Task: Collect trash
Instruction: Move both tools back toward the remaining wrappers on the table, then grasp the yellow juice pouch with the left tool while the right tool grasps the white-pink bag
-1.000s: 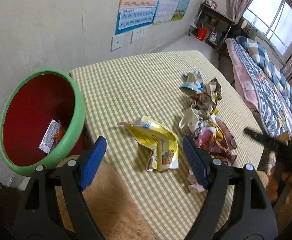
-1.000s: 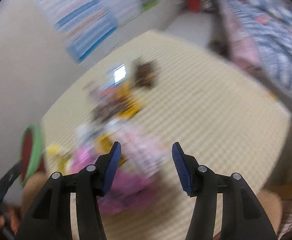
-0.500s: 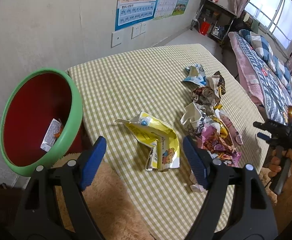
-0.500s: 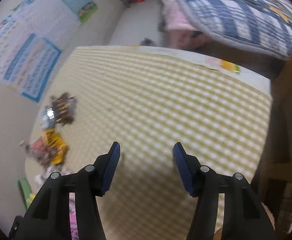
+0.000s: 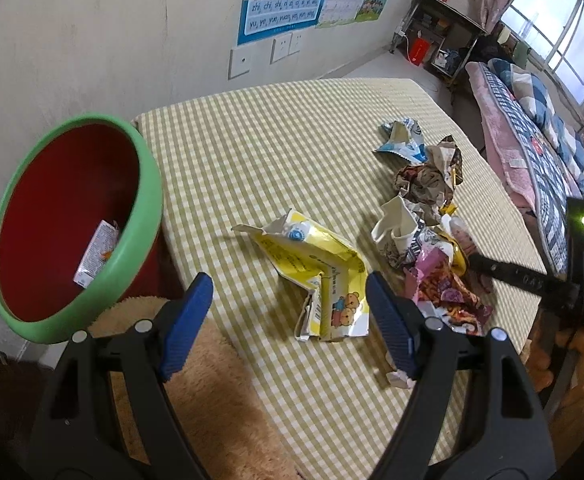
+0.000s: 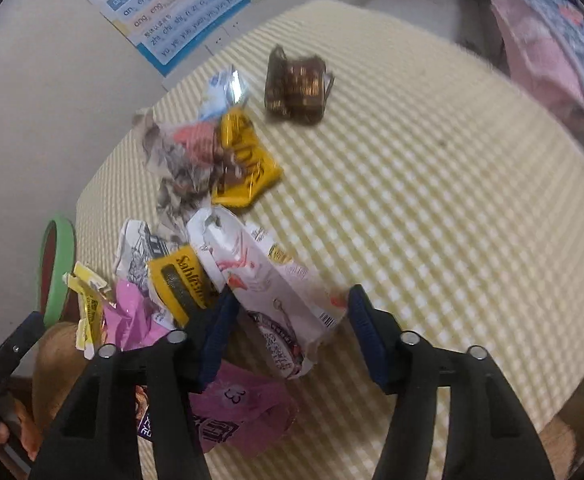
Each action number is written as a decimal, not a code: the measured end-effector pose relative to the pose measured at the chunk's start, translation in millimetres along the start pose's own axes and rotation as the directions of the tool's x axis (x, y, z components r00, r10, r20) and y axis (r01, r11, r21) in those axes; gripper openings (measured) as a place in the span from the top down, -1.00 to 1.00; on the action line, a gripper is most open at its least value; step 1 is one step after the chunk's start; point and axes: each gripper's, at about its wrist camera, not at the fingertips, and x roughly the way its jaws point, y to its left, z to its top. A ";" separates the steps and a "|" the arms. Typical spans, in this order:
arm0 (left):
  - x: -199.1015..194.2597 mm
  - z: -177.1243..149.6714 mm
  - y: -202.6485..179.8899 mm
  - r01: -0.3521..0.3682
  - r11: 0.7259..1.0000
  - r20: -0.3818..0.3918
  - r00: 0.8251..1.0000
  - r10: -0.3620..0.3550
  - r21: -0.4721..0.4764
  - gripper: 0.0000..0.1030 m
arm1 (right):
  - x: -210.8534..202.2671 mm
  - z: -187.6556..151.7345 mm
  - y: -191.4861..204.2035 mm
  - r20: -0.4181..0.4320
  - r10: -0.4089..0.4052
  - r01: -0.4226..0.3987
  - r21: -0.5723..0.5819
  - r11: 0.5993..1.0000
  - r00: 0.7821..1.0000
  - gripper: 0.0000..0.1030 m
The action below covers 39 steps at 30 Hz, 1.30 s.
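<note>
Crumpled wrappers lie in a pile (image 5: 424,232) on the checked tabletop (image 5: 271,140). My left gripper (image 5: 287,292) hovers open just above a yellow carton wrapper with bears (image 5: 316,264), nothing pinched. A red bin with a green rim (image 5: 147,216) stands left of the table with a white wrapper (image 5: 95,252) inside. My right gripper (image 6: 292,300) points down with a white-and-pink wrapper (image 6: 275,280) between its fingers; its jaws are closing, the pads not pressing on it. A pink wrapper (image 6: 239,412) lies under it.
A brown wrapper (image 6: 296,84) and a yellow-black one (image 6: 243,164) lie farther out on the table. A fuzzy tan seat (image 5: 211,400) sits against the table's near edge. A bed with a checked quilt (image 5: 532,120) runs along the right. Posters hang on the wall.
The right gripper has swung from over the bare tabletop back to the trash pile and dropped down around the white-and-pink wrapper. The left gripper has stayed over the yellow wrapper.
</note>
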 end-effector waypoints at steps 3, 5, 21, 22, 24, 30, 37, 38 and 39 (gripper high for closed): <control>15.5 3.6 -3.6 0.029 0.999 -0.036 0.999 -0.030 -0.019 -0.47 | -4.8 -7.2 2.1 0.007 0.006 -0.006 -0.014 1.000 1.000 0.25; 27.6 6.4 -8.4 0.036 0.999 -0.060 0.997 -0.038 -0.024 -0.47 | -10.2 -12.2 1.6 0.019 0.020 -0.020 0.000 1.000 1.000 0.31; 48.8 0.9 -24.6 -0.005 0.999 -0.050 0.999 0.007 0.041 0.33 | -81.5 -39.1 3.5 0.191 0.039 -0.049 0.048 0.998 0.981 0.40; 44.7 0.9 -23.8 -0.002 0.999 -0.038 0.999 0.004 0.043 0.35 | -82.5 -37.2 1.9 0.204 0.025 -0.036 0.053 0.998 0.979 0.40; 39.1 -0.7 -21.6 0.000 0.999 -0.028 1.000 0.001 0.042 0.36 | -76.3 -25.7 0.2 0.215 -0.005 -0.014 0.083 0.996 0.977 0.40; 24.4 1.2 -13.3 0.022 1.000 -0.001 1.000 -0.022 0.011 0.36 | -72.9 -23.9 -65.9 0.208 -0.102 0.033 0.314 0.949 0.973 0.40; -1.6 8.2 -11.6 0.033 0.999 0.074 0.997 -0.033 0.009 0.36 | -84.5 -25.4 -45.6 0.223 -0.053 -0.009 0.267 0.964 0.973 0.40; -5.2 9.6 -11.7 0.029 0.999 0.086 0.996 -0.030 0.014 0.36 | -85.8 -24.2 -35.1 0.227 -0.036 -0.021 0.246 0.969 0.973 0.40; -10.6 11.1 -12.1 0.022 1.000 0.104 0.994 -0.025 0.022 0.36 | -87.9 -23.3 -22.9 0.231 -0.011 -0.042 0.221 0.974 0.973 0.40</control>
